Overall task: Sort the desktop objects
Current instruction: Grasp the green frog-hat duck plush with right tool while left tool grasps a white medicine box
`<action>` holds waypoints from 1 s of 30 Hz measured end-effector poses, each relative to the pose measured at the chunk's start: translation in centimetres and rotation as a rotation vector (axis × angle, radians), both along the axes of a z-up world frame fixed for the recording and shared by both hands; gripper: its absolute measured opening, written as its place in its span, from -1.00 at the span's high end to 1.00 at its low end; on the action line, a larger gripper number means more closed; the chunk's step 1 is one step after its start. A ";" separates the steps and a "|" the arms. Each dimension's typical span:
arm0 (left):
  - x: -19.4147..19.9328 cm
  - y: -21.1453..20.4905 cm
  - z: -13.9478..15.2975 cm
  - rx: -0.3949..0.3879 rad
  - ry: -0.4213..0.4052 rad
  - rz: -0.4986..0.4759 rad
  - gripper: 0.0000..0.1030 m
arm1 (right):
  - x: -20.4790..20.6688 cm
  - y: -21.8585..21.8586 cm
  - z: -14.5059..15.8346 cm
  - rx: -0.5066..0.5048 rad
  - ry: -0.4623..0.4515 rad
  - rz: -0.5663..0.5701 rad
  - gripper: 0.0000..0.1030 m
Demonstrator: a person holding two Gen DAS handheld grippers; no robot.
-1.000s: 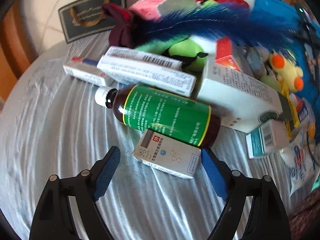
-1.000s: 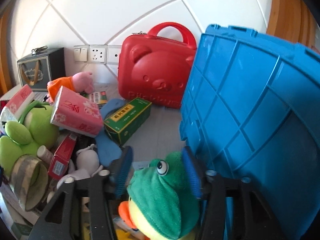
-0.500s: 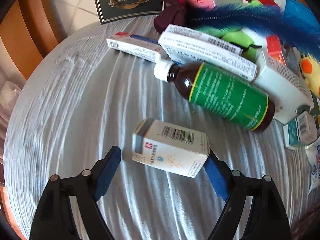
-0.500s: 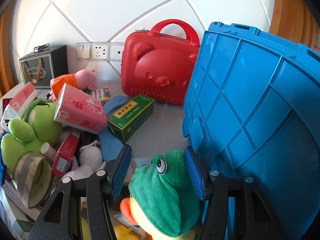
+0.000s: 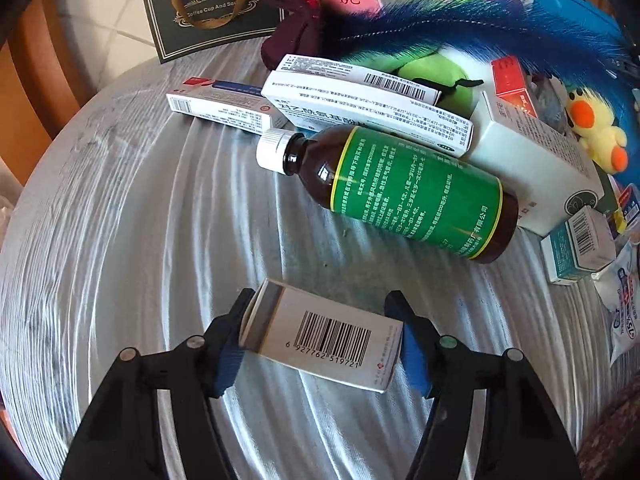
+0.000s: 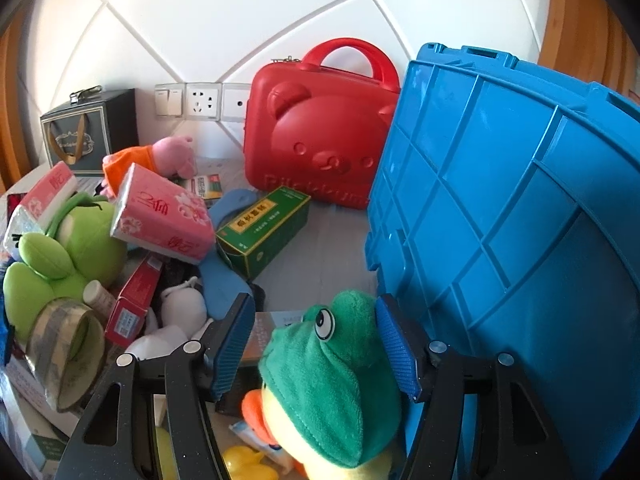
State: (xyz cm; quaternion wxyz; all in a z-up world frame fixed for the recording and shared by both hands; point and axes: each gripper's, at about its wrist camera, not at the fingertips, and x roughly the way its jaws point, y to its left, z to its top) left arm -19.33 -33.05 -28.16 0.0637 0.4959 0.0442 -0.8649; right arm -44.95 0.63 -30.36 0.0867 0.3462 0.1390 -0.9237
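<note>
Box (image 5: 324, 334) crosswise between left claw (image 5: 320, 340) pads, jaws closing onto ends; right claw (image 6: 316, 344) opening around frog-hat duck (image 6: 336, 376).

Your left tool (image 5: 322, 334) points steeply down at the tabletop (image 5: 120, 240), jaws closing w/ a small white box (image 5: 320, 336) between them; both blue pads look to be touching its ends. Your right tool (image 6: 316, 344) tilts down less steeply, jaws opening around a plush toy w/ green frog hood (image 6: 336, 380); left pad stands clear of it, right pad just beside it.
</note>
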 end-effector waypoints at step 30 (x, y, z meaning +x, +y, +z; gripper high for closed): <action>1.9 0.7 -0.2 -0.014 0.048 0.021 -0.24 | 3.5 -0.9 3.4 -0.007 -0.010 0.087 1.00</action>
